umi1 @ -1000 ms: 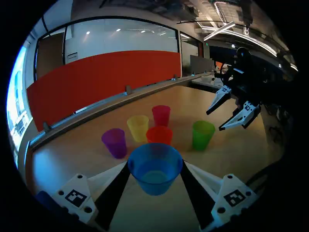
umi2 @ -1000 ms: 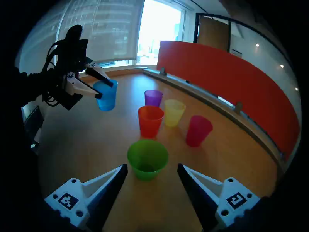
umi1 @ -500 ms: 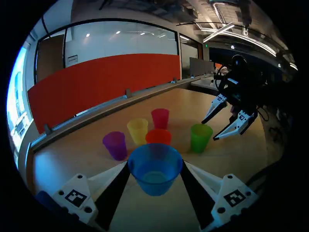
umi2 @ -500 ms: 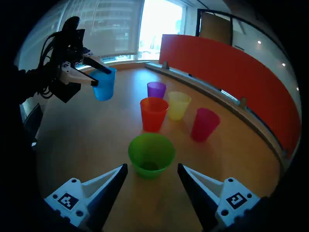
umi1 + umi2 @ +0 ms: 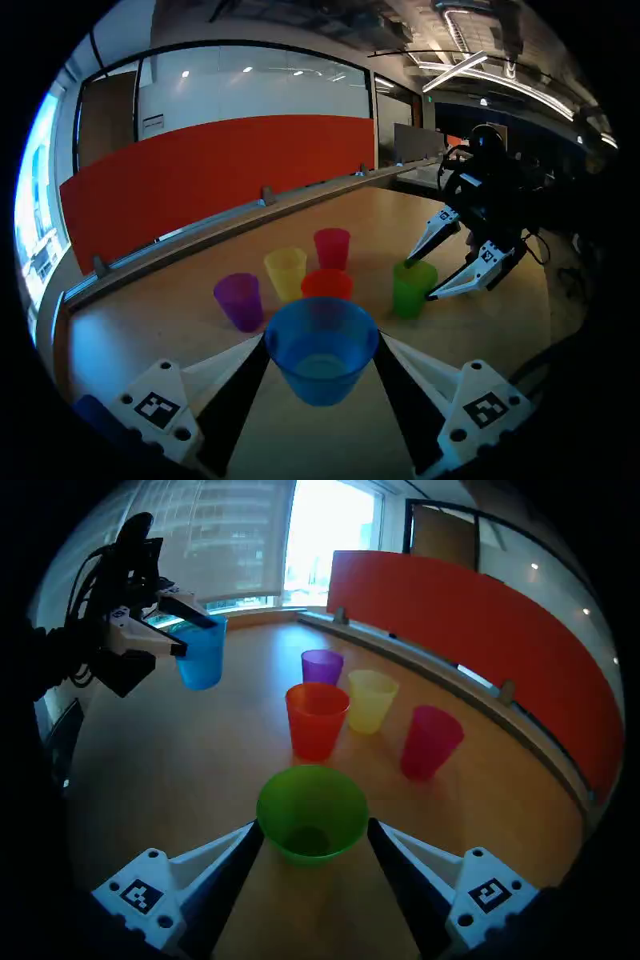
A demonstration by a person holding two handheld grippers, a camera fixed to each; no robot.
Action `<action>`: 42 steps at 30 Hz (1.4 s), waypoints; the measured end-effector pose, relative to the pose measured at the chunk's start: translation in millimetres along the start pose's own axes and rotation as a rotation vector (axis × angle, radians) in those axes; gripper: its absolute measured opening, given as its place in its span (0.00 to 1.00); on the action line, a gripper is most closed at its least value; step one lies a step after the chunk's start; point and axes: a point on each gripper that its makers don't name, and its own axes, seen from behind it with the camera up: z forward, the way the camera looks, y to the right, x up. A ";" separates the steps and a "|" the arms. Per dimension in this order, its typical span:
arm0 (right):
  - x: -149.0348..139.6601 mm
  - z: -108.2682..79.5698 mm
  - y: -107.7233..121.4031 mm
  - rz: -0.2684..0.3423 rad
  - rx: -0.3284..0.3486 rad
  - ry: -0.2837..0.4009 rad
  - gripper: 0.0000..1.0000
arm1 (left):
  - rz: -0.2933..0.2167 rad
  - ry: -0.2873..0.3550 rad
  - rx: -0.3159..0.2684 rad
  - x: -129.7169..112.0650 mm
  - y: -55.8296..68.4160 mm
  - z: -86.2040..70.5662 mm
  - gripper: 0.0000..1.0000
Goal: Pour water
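Note:
My left gripper (image 5: 320, 340) is shut on a blue cup (image 5: 322, 360) with a little water in its bottom, held above the wooden table (image 5: 144, 344). In the right gripper view the same gripper (image 5: 202, 637) holds the blue cup (image 5: 200, 658) up at the far left. A green cup (image 5: 312, 812) stands on the table between the fingers of my right gripper (image 5: 314, 826), which is open; the fingertips flank its rim closely. The left gripper view shows the right gripper (image 5: 420, 280) astride the green cup (image 5: 414, 288).
Beyond the green cup stand an orange cup (image 5: 317, 718), a purple cup (image 5: 322, 666), a yellow cup (image 5: 371, 700) and a pink cup (image 5: 430, 741), close together. A metal rail (image 5: 480, 690) and a red partition (image 5: 496, 632) line the table's far edge.
My right gripper has moved down and forward, so the green cup now sits between its fingers. The left gripper and blue cup have risen slightly and drawn away from the cups.

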 end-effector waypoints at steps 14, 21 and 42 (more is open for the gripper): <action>2.3 9.3 -0.3 0.014 -0.003 0.016 1.00 | -0.051 0.035 0.010 4.4 -5.8 -6.6 0.87; 5.2 10.5 -1.7 0.021 0.000 0.027 0.93 | -0.055 0.038 0.011 3.8 -5.1 -8.1 0.87; 37.6 -8.5 -4.1 0.001 -0.020 0.137 0.91 | -0.054 0.055 0.014 7.1 -1.7 -9.5 0.87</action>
